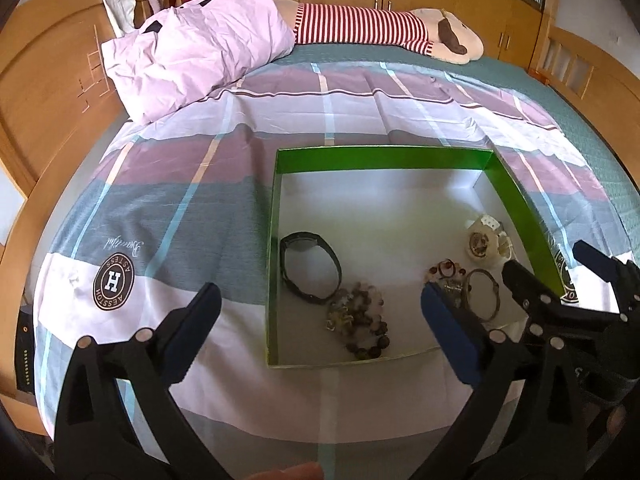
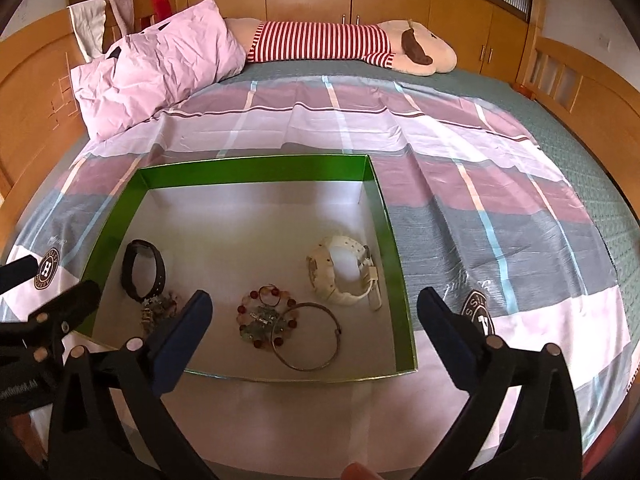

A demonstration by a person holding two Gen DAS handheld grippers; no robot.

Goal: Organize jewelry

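Observation:
A green box (image 1: pixel 384 158) (image 2: pixel 256 170) with a white floor lies on the bed. In it lie a black watch (image 1: pixel 310 266) (image 2: pixel 142 274), a dark bead bracelet (image 1: pixel 360 320) (image 2: pixel 158 310), a red bead bracelet (image 2: pixel 264 314) (image 1: pixel 446 272), a metal bangle (image 2: pixel 306 336) (image 1: pixel 482 294) and a white watch (image 2: pixel 344 272) (image 1: pixel 486 238). My left gripper (image 1: pixel 320 316) is open and empty over the box's near left edge. My right gripper (image 2: pixel 314 320) is open and empty over the box's near right part; it also shows in the left wrist view (image 1: pixel 548 268).
The box rests on a plaid bedspread (image 2: pixel 460 184). A pink pillow (image 1: pixel 192 48) and a striped plush toy (image 1: pixel 380 28) lie at the far side. Wooden bed frame (image 1: pixel 36 92) and cabinets ring the bed.

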